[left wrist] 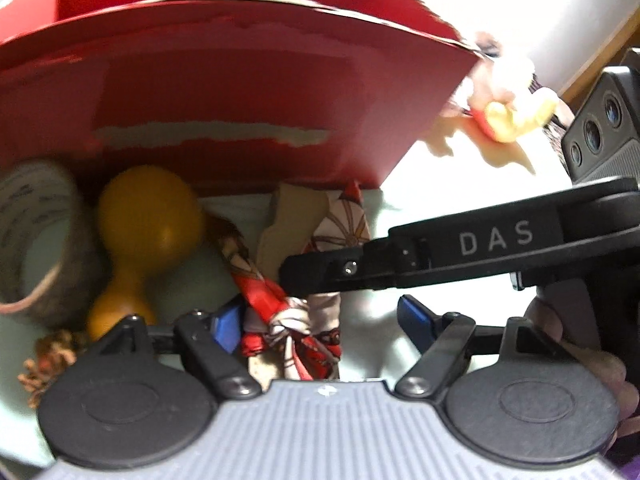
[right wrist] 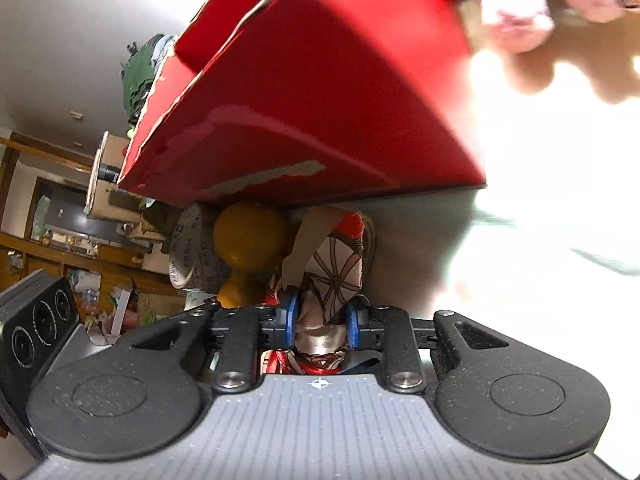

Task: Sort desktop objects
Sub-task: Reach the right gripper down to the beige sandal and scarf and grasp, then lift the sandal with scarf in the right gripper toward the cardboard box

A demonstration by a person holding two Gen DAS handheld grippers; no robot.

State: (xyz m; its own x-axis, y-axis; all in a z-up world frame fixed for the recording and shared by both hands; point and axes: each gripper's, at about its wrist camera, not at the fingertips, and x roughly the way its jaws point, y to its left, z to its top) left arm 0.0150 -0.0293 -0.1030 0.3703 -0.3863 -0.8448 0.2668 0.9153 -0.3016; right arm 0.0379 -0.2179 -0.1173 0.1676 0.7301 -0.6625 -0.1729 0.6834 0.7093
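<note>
A red-and-white patterned scarf (left wrist: 280,312) with a knot lies on the pale table in front of a red cardboard box (left wrist: 224,92). My left gripper (left wrist: 322,324) is open, its blue pads (left wrist: 228,328) standing either side of the knot. My right gripper (right wrist: 322,318) is shut on the scarf (right wrist: 336,276), with the fabric bunched between its blue pads (right wrist: 290,316). In the left wrist view its black finger (left wrist: 320,272) reaches in from the right onto the scarf. Left of the scarf stand a yellow gourd-shaped object (left wrist: 148,220) and a roll of tape (left wrist: 36,232).
The red box (right wrist: 320,92) stands open-topped right behind the objects. A pink-and-yellow plush toy (left wrist: 508,108) lies at the box's right corner. A small brown dried sprig (left wrist: 48,364) sits near the left edge. Shelves and clutter (right wrist: 80,240) fill the room beyond the table.
</note>
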